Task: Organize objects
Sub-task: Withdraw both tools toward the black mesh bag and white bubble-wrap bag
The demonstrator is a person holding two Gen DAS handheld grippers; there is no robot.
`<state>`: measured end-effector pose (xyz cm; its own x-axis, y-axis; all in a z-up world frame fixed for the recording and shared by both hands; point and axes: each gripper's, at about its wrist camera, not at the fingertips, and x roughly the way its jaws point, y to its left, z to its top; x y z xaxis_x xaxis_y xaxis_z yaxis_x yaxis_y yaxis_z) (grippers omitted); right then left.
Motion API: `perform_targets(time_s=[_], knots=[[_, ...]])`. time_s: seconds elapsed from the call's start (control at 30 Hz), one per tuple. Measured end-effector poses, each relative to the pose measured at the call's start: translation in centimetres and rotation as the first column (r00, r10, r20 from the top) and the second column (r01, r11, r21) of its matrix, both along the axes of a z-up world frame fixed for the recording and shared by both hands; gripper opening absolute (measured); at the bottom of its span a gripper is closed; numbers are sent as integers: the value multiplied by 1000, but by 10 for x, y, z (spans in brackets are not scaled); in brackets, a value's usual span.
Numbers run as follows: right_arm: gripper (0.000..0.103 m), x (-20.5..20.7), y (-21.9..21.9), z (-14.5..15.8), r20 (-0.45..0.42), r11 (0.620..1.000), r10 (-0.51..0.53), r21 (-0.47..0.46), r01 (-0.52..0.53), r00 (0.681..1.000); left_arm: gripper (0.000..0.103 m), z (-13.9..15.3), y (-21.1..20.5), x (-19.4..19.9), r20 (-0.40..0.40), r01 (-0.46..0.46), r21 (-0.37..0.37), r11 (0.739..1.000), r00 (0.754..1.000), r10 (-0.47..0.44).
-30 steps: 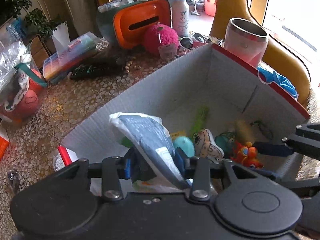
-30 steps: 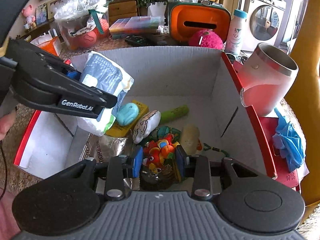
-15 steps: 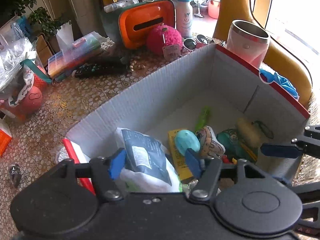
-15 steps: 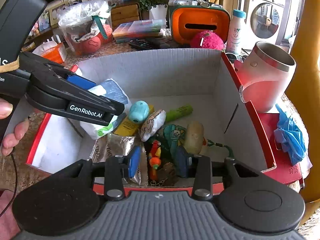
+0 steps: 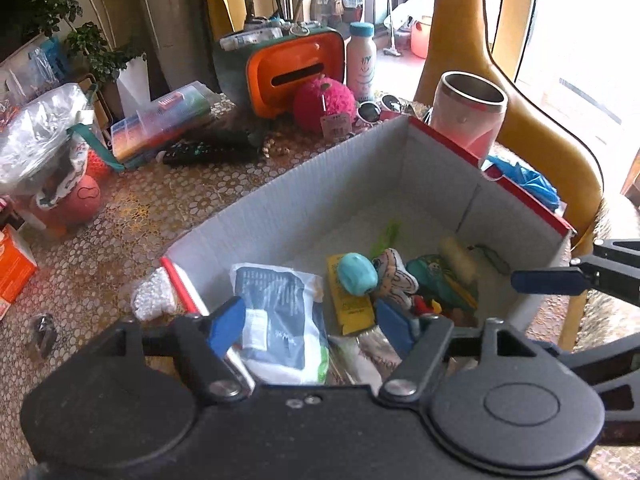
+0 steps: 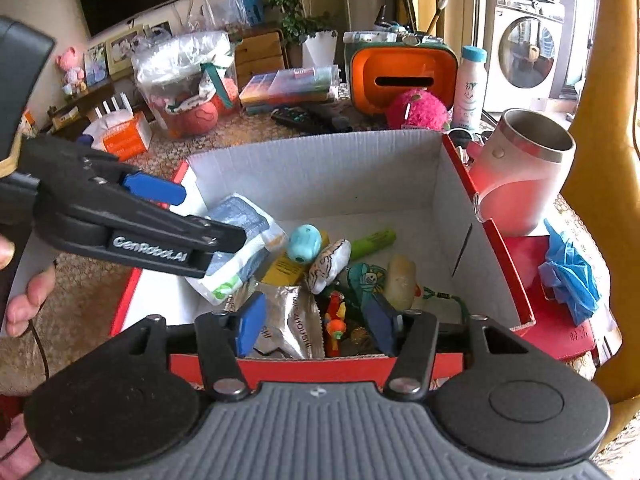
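Note:
A cardboard box (image 5: 320, 184), red outside and white inside (image 6: 320, 172), holds several small items. My left gripper (image 5: 310, 326) hovers over its near left corner, jaws opening. The blue-and-white packet (image 5: 276, 312) lies between the pads, leaning on the box wall, and neither pad presses on it. My right gripper (image 6: 316, 326) hangs over the near rim, jaws opening too. Below it lie a small red-orange toy (image 6: 335, 320) and a silver foil packet (image 6: 292, 320), both untouched. The left gripper (image 6: 208, 216) also shows at the left of the right wrist view, above the packet (image 6: 240, 240).
In the box also lie a teal egg (image 5: 356, 278), a yellow card and a green tube. Around it stand a pink tumbler (image 5: 472, 120), an orange case (image 5: 296, 72), a pink fluffy ball (image 5: 324, 104), a remote (image 5: 208, 152) and a blue glove (image 6: 572, 276).
Both grippers went from shut to open and rose. The left let go of the packet, which dropped into the box. The right released the red-orange toy, which now lies among the other items.

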<state>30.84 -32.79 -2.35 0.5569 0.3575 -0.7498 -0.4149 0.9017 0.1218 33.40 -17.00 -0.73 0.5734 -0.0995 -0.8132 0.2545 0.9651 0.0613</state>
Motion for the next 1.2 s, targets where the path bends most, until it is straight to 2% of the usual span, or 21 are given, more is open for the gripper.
perform_targets(time_s=[0.07, 0.37, 0.5, 0.8, 0.93, 1.2], knots=[[64, -5, 1, 5, 5, 1000, -1, 8, 1, 1000, 76, 5, 3, -8, 10, 2, -5, 1000, 1000, -2], [70, -32, 15, 25, 42, 999, 23, 34, -24, 999, 82, 23, 29, -43, 40, -7, -43, 999, 999, 8], [80, -43, 23, 33, 62, 998, 32, 60, -36, 998, 86, 29, 45, -59, 58, -17, -51, 999, 998, 20], [83, -61, 51, 45, 81, 992, 65, 102, -73, 995, 102, 34, 95, -91, 81, -68, -70, 995, 994, 73], [83, -68, 70, 47, 88, 988, 97, 114, -106, 991, 102, 34, 121, -104, 88, -98, -83, 992, 991, 105], [83, -79, 122, 44, 109, 980, 176, 71, -184, 978, 102, 23, 177, -116, 85, -154, -104, 982, 983, 163]])
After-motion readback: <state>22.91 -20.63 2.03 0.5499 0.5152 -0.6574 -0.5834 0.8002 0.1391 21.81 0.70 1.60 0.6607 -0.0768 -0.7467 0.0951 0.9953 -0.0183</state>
